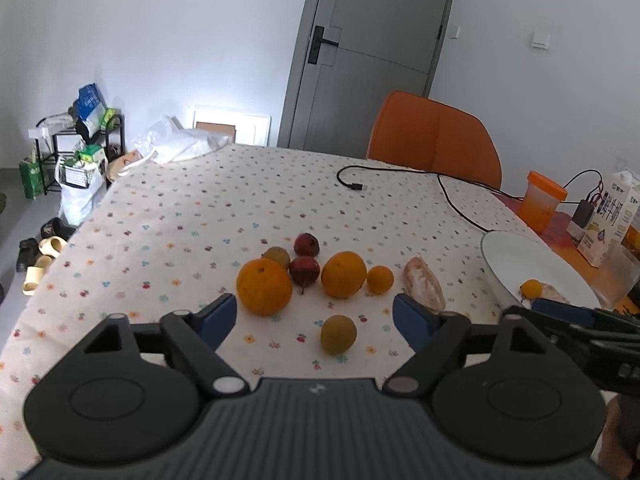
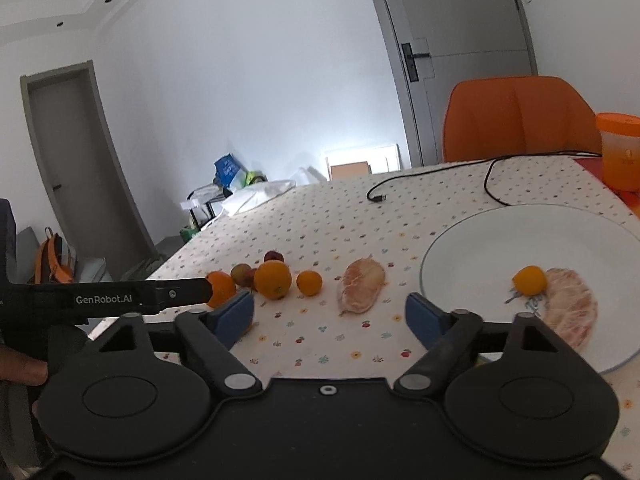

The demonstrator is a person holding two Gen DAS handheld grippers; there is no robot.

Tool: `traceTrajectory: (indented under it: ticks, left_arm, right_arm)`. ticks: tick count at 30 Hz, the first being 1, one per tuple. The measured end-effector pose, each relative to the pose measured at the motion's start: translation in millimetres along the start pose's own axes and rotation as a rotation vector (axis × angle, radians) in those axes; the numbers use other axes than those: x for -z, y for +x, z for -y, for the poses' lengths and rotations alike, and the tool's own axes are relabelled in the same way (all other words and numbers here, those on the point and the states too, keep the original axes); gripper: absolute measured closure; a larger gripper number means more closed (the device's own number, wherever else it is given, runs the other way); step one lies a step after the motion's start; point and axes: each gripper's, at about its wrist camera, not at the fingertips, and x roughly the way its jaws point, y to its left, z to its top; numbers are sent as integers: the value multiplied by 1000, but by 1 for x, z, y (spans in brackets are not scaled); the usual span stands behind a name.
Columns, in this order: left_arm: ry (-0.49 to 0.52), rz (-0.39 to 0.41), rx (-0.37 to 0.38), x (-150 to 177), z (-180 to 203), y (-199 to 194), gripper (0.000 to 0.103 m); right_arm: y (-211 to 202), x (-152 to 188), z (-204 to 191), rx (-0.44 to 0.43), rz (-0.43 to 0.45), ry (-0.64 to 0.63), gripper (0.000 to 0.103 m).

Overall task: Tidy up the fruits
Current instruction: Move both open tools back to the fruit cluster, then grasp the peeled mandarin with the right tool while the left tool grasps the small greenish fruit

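Note:
Several fruits lie on the flowered tablecloth: a big orange (image 1: 264, 287), a second orange (image 1: 344, 275), a small orange (image 1: 380, 279), two dark red fruits (image 1: 305, 270) and a peeled pomelo segment (image 1: 424, 283). My left gripper (image 1: 314, 316) is open, and a greenish fruit (image 1: 338, 335) sits on the cloth between its blue fingers, untouched. My right gripper (image 2: 330, 314) is open over bare cloth, just short of the pomelo segment (image 2: 360, 286). To its right, the white plate (image 2: 480, 240) holds a small orange (image 2: 529, 280) and another pomelo segment (image 2: 572, 308).
A black cable (image 1: 452, 200) runs across the far side of the table. An orange chair (image 1: 432, 136) stands behind it. An orange cup (image 1: 542, 200) and a milk carton (image 1: 608, 220) stand at the right, beyond the plate. A white plastic bag (image 1: 180, 142) lies at the far left corner.

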Motion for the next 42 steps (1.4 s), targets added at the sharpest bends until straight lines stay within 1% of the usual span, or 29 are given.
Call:
traceTrajectory:
  ticks: [1,2,3,5,7,8,9,11,12,13,15,16,18,19,20,25,30,33,37,39,42]
  left_arm:
    - [0,-8,5,1,0,3,28]
    - [-2,-20,6,1,0,6,31]
    - [-10,-34,6,1,0,10,36]
    - [-28,-56,18,2,0,16,43]
    - [-24,-65,30,4,2,21,47]
    - [-22,-71,34,5,3,23,48]
    - [-22,-78,39,6,3,25,51]
    - [-28,-96,45,7,4,31,62]
    - [-33,-106,49,8,4,33,79]
    - [-38,-121,61,8,3,37,81]
    - [-48,-120,62,7,2,38,81]
    - [-62,-119,74,5,0,37,81]
    - [-67,-105,85,2,-2,34,81]
    - [-64,-100,85,1,-3,32,81]
    - [-65,-98,85,-1,-5,32,81]
    - [-71,-93,87,-3,-13,32,81]
    - [-73,-119,90,-5,-16,40,81]
    - [-67,-113,85,-6,-15,40,81]
    - [-71,-112,79,-5,-14,39,81]
    - [-71,-112,76,-4,-13,38,81]
    - [-69,-109,69,-3,-12,36,81]
  right_arm:
    - [3,0,0,4,-6,1,26]
    - [6,0,0,7,-13,3,28]
    - [10,-1,-1,9,-19,5,30]
    - [16,-1,-1,14,-30,3,34]
    - [21,-1,-2,23,-38,-1,36]
    - [23,-1,-2,26,-43,-2,39]
    - [25,-1,-2,26,-49,-3,40]
    - [29,-1,-2,31,-62,-10,43]
    - [31,-1,-3,37,-67,-15,43]
    - [33,-2,-3,44,-71,-20,43]
    - [37,-3,-4,53,-78,-27,43]
    - [40,-3,-5,59,-81,-33,44]
    - [47,-5,-7,72,-90,-46,51]
    - [51,-6,-7,79,-97,-47,60]
    - [55,-7,-7,82,-106,-47,62]
    - [70,-9,-10,112,-125,-62,62]
    - [82,-12,-14,148,-143,-87,60]
    - [89,-13,-12,188,-148,-85,61]
    - [94,-14,-13,193,-152,-101,59]
    - [98,-14,-14,201,-155,-119,61]
    - [95,-16,-10,184,-152,-117,73]
